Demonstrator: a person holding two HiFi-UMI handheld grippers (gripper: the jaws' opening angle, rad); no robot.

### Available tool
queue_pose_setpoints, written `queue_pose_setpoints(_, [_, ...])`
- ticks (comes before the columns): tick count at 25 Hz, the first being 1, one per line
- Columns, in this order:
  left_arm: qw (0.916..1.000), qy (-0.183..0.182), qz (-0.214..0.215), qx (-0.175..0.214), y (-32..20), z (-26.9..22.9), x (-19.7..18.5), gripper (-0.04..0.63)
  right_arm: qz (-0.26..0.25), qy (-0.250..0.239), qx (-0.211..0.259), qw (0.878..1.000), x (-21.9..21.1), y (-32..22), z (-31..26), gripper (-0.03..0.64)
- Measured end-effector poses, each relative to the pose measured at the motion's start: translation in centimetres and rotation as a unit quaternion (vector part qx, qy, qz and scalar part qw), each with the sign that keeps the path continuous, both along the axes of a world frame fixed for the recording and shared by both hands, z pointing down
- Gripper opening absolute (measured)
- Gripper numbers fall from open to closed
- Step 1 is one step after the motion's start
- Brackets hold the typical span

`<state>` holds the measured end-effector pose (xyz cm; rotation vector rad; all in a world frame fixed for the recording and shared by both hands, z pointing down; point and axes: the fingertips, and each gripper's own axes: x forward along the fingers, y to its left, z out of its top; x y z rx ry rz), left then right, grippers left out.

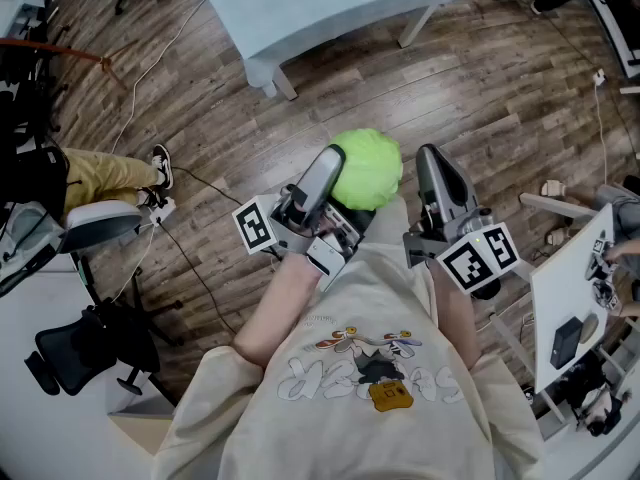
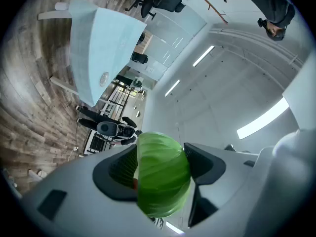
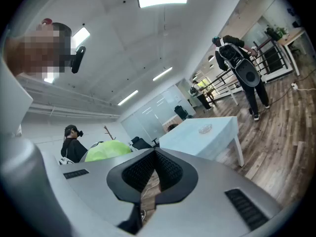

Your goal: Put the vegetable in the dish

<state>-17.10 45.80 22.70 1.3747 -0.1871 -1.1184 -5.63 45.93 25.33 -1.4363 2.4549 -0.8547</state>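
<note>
A round green vegetable (image 1: 370,168), like a small cabbage, is held in the air in front of my chest. My left gripper (image 1: 345,176) is shut on it. In the left gripper view the vegetable (image 2: 163,181) fills the gap, with a dark pad pressed on each side. My right gripper (image 1: 432,163) hangs just right of it, shut and empty. Its pads meet in the right gripper view (image 3: 154,171), where the vegetable (image 3: 106,149) shows at the left. A small clear dish (image 3: 205,129) sits on the pale blue table (image 3: 195,142), also seen from the left gripper as the dish (image 2: 103,78).
The pale blue table (image 1: 330,8) stands ahead across wooden floor. A seated person's leg (image 1: 105,173) and a black office chair (image 1: 95,353) are at the left. A white desk (image 1: 575,288) is at the right. A cable (image 1: 190,268) runs over the floor. A person with a backpack (image 3: 242,68) stands farther off.
</note>
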Motion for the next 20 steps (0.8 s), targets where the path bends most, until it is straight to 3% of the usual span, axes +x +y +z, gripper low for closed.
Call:
queue_pose_setpoints(5, [0.9997, -0.009, 0.022, -0.008, 3.5, 0.2, 0.4, 0.304, 0.015, 0.036, -0.004, 0.999, 0.2, 3.9, 0.5, 0.023])
queue_pose_setpoints(12, [0.9992, -0.038, 0.005, -0.006, 4.8, -0.2, 2.0, 0.304, 0.0, 0.056, -0.016, 0.998, 2.9, 5.0, 1.2, 0.024])
queue_pose_setpoints(20, [0.9983, -0.056, 0.003, -0.013, 5.7, 0.4, 7.1, 0.304, -0.003, 0.067, -0.023, 0.997, 8.3, 5.2, 2.4, 0.025])
